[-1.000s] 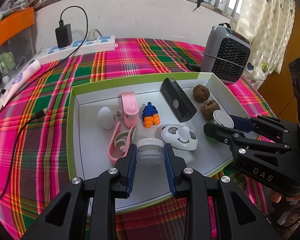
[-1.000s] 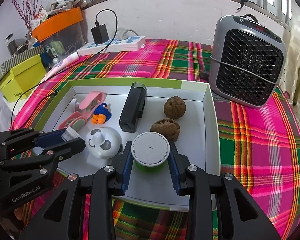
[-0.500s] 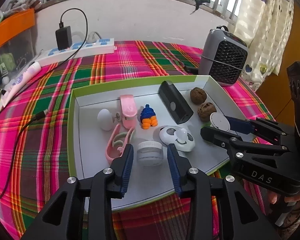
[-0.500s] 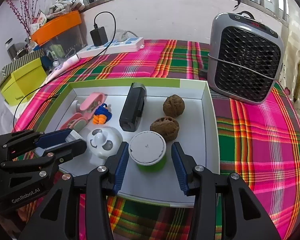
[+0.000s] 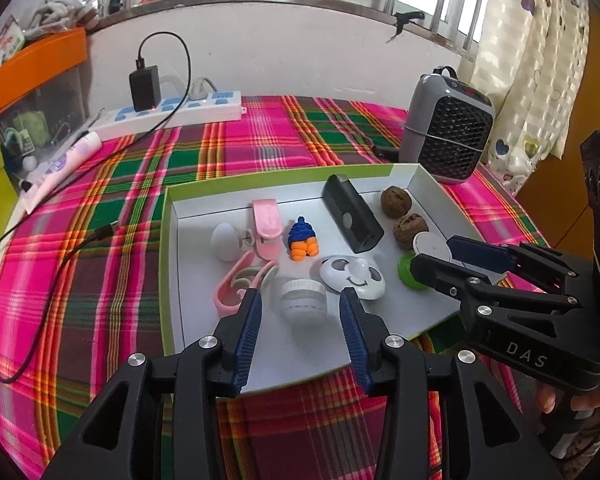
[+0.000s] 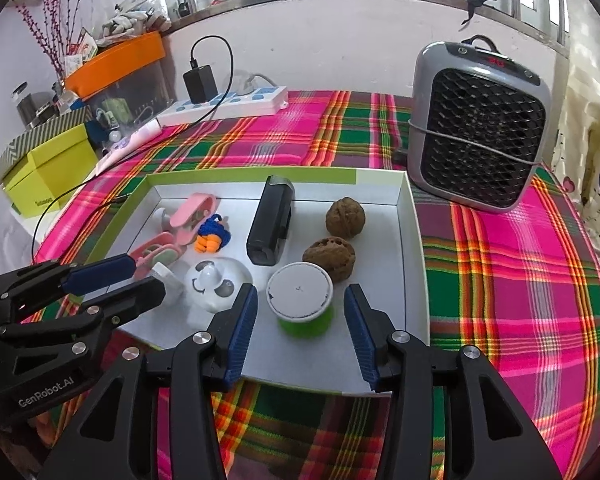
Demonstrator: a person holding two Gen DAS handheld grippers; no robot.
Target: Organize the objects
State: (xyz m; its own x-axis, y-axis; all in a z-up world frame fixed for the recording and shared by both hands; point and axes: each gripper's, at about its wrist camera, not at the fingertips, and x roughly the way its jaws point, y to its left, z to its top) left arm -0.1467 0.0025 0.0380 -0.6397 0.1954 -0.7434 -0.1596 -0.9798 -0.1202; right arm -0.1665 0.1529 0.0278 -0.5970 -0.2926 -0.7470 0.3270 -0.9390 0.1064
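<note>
Left wrist view: left gripper (image 5: 300, 304), clamped on the small white jar (image 5: 302, 300) a second ago, has just been opening; released, blue pads flanking the jar without touching, pointing steeply down at twelve o'clock; right gripper (image 6: 300, 306) likewise let go of the green white-lidded cup (image 6: 302, 302); both stand upright at the white tray's (image 6: 414, 248) six o'clock edge.

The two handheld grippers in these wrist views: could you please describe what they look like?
The left gripper and the right gripper are alike: angular black plastic frames with silver bolts and two fingers lined with ribbed blue pads. White lettering marks their sides, "GenRobot.AI" on the left, "DAS" on the right. No sleeve shows.
</note>
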